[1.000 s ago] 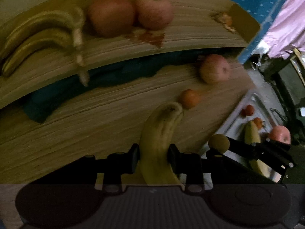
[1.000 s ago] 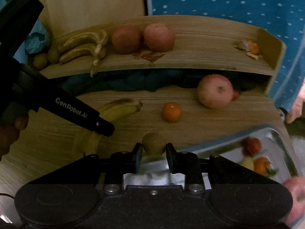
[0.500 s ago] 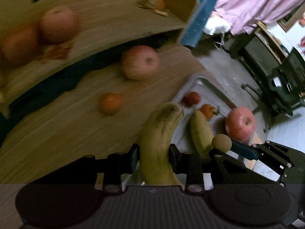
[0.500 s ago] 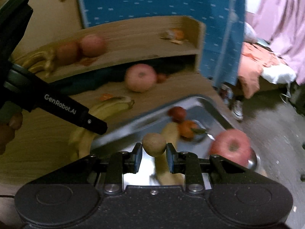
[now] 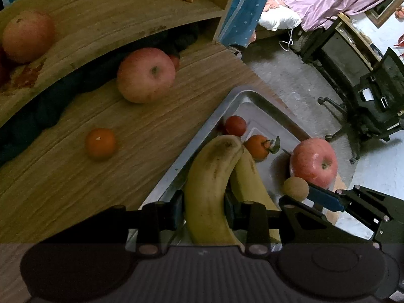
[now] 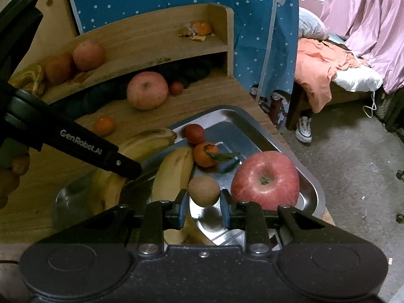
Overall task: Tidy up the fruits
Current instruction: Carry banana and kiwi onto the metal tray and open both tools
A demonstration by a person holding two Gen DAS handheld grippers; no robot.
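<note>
Hanging over the metal tray (image 6: 285, 146) at lower centre, a banana (image 5: 209, 189) is sitting clamped in the left tool (image 5: 203, 208) and a kiwi (image 6: 204, 190) in the right tool (image 6: 204, 208). A red apple (image 6: 265, 179), second banana (image 6: 174, 174) and small fruits are lying in the tray already. An apple (image 5: 146, 75) and an orange (image 5: 100, 142) are waiting on the bench (image 5: 75, 176), upper left.

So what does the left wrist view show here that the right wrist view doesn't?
Only the left wrist view shows the black office chair on the floor. Only the right wrist view shows the bananas on the shelf, the orange bedding and a white shoe. Both show the metal tray holding an apple, the left gripper shut on a banana and the right gripper shut on a kiwi.
</note>
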